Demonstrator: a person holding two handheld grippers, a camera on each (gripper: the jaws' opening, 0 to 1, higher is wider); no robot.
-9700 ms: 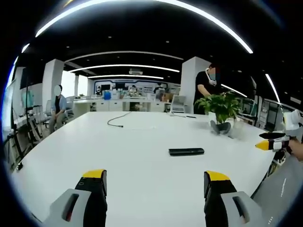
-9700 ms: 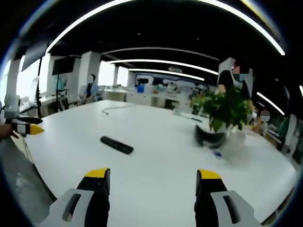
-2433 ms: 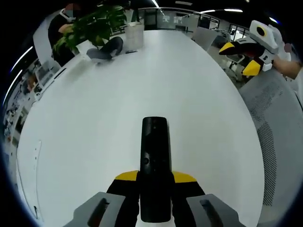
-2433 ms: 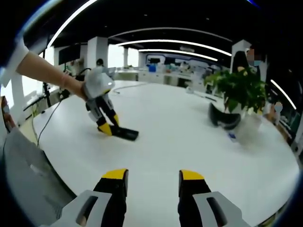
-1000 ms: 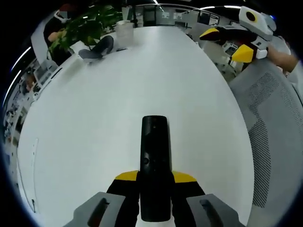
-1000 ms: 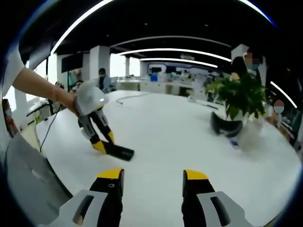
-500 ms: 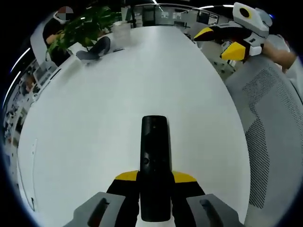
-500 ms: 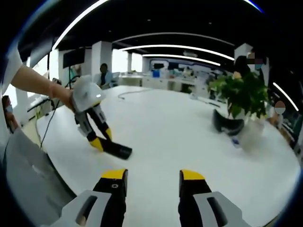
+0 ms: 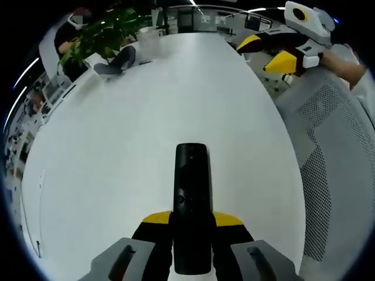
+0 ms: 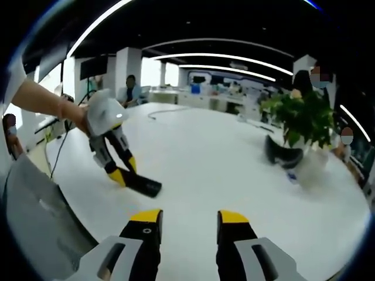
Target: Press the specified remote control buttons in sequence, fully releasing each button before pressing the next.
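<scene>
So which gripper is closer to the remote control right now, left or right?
Left. The left gripper is clamped on the remote control on the white table. The right gripper hangs above the table, apart from the remote, holding nothing.

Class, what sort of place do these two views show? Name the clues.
Probably an open-plan office or lab: a large white table, a potted plant, long ceiling light strips and desks at the back.

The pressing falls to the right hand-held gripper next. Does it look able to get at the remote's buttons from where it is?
Probably yes. The remote lies button-side up, held at one end by the left hand-held gripper; bare table lies between it and the right hand-held gripper.
</scene>
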